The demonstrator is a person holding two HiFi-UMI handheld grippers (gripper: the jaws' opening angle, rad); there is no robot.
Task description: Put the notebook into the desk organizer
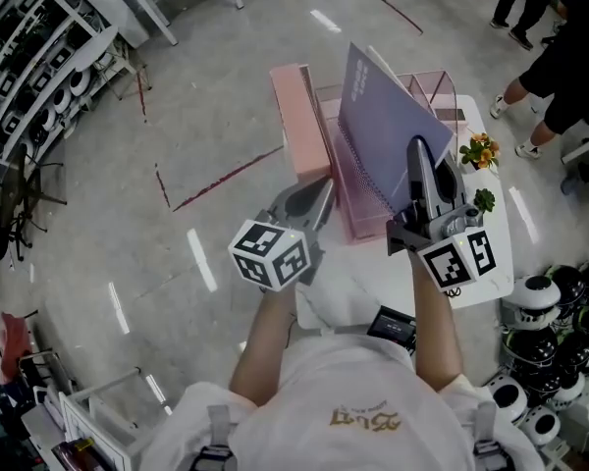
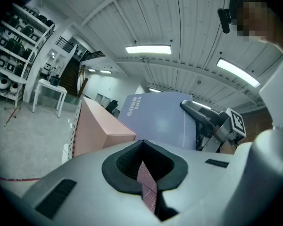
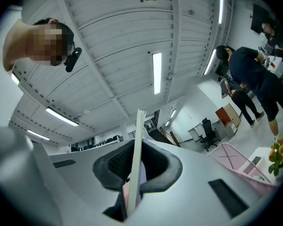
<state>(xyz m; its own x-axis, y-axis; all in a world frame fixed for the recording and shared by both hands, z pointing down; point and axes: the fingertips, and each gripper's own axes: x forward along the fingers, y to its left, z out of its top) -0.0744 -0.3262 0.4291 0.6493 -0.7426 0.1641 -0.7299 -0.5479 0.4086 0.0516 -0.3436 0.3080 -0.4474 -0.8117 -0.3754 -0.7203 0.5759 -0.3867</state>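
Note:
A lilac spiral notebook (image 1: 383,130) hangs tilted over the pink mesh desk organizer (image 1: 358,204) on a small white table (image 1: 498,255). My right gripper (image 1: 419,160) is shut on the notebook's near edge. In the right gripper view that edge (image 3: 137,145) stands upright between the pads of the right gripper (image 3: 132,192). My left gripper (image 1: 319,199) is shut on the organizer's left mesh wall; a strip of pink mesh (image 2: 147,187) shows between its closed jaws. The left gripper view also shows the notebook (image 2: 158,119) with the right gripper (image 2: 212,121) on it.
A tall pink box (image 1: 299,121) stands against the organizer's left side, a clear acrylic section (image 1: 437,91) behind it. Orange flowers (image 1: 479,150) sit on the table's right. People (image 1: 560,57) stand at the back right. White helmets (image 1: 540,302) are piled at the right, shelving (image 1: 29,67) at the left.

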